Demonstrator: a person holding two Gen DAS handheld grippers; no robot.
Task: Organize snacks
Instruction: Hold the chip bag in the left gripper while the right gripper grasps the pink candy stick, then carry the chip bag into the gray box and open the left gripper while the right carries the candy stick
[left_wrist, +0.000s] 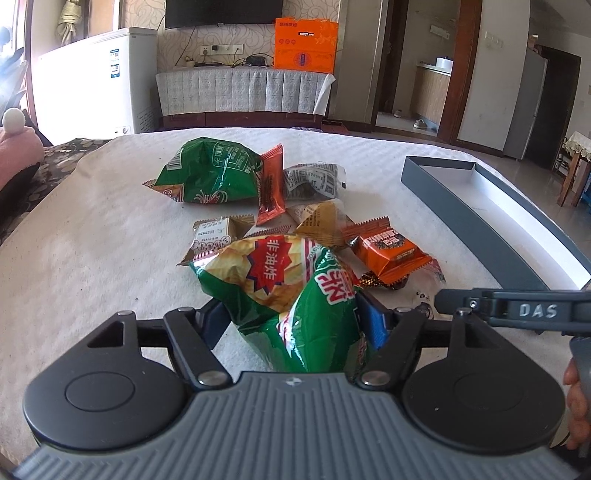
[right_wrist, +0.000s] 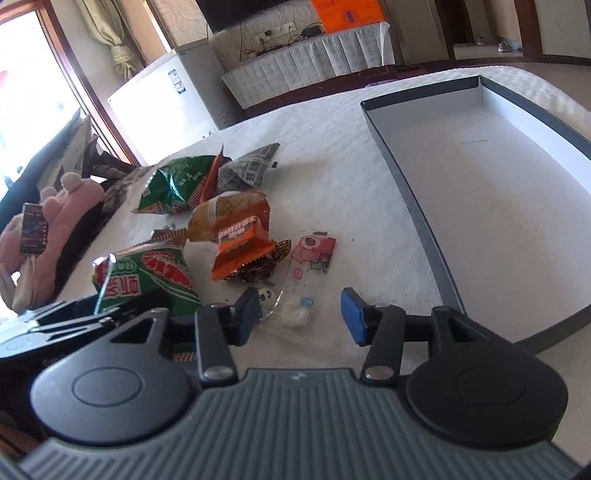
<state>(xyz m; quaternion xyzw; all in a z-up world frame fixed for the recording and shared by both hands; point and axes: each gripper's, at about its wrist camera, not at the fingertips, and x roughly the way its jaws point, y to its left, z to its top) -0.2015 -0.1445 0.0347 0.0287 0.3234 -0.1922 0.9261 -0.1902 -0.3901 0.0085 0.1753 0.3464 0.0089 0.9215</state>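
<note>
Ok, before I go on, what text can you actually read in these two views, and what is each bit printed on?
"DAS": on the right gripper's arm, seen in the left wrist view.
"非油炸": red badge on the green chip bag in the left gripper.
Orange box by the TV, orange snack packet, grey newsprint packet, far green bag, freezer stickers, tray print: too small or blurred.
</note>
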